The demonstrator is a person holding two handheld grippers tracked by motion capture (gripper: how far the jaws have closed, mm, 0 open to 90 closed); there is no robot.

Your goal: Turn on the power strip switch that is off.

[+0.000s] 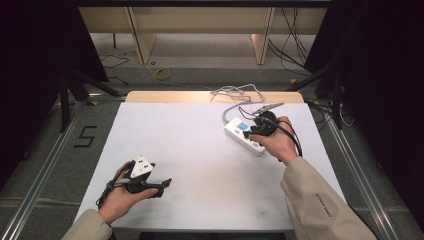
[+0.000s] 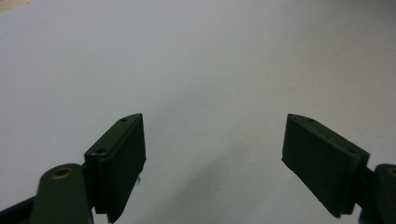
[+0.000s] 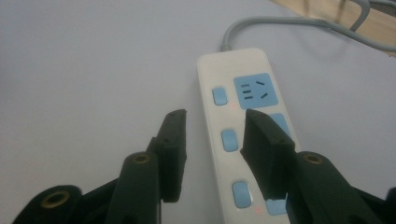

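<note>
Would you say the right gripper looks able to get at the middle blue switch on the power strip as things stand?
Probably yes. The right gripper hangs just over the power strip, jaws apart, and the middle blue switch lies bare between them. Nothing covers it; the grey cable leads off the far end.

power strip (image 1: 244,135): 1 on the tabletop (image 1: 200,165) | blue switch buttons on it: 3 in the right gripper view | blue socket panels: 1 in full, 2 more partly behind a jaw (can't rule out more) | tongs: 2, left (image 1: 160,186) and right (image 1: 256,131) | hands: 2 | grey cable: 1
</note>
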